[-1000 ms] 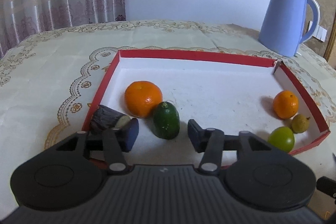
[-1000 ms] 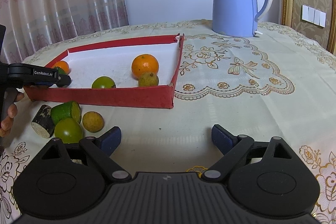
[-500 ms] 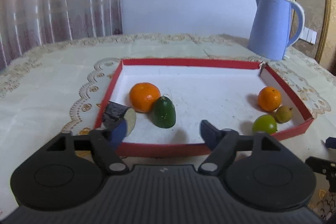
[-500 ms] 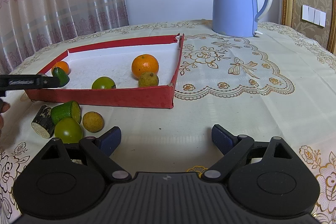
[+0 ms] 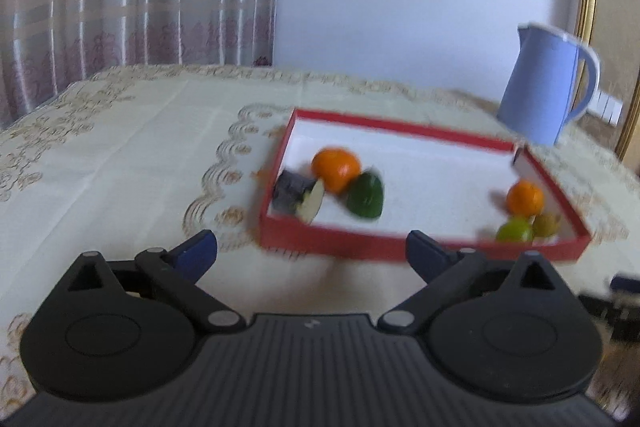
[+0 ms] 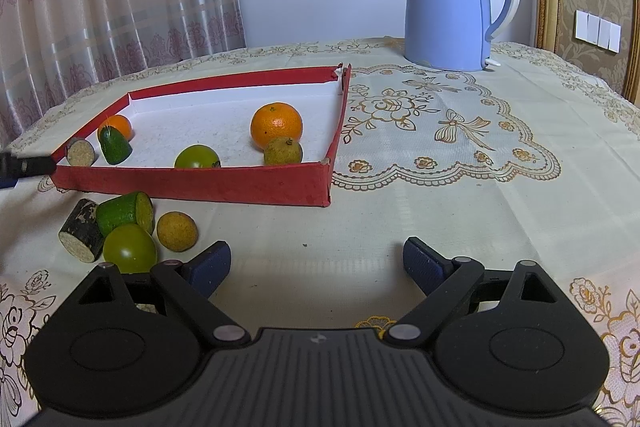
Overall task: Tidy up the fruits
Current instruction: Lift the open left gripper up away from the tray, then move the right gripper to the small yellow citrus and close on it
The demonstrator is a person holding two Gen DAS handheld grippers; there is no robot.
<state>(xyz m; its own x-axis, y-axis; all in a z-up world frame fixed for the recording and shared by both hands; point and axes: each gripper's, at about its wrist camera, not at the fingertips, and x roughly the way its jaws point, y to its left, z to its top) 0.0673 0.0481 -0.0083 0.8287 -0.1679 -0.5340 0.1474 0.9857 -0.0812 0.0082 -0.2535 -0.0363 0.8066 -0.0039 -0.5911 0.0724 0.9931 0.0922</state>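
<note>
fruits (image 5: 347,169) beyond left hand-held gripper (image 5: 311,247)

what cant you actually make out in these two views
- Left wrist view: motion blur smears the fruit in the red tray, so the small brownish fruit beside the green one cannot be identified.
- Right wrist view: the left gripper is cut off by the left edge.
- Right wrist view: the green fruit on the tablecloth is partly hidden behind the right gripper.
</note>
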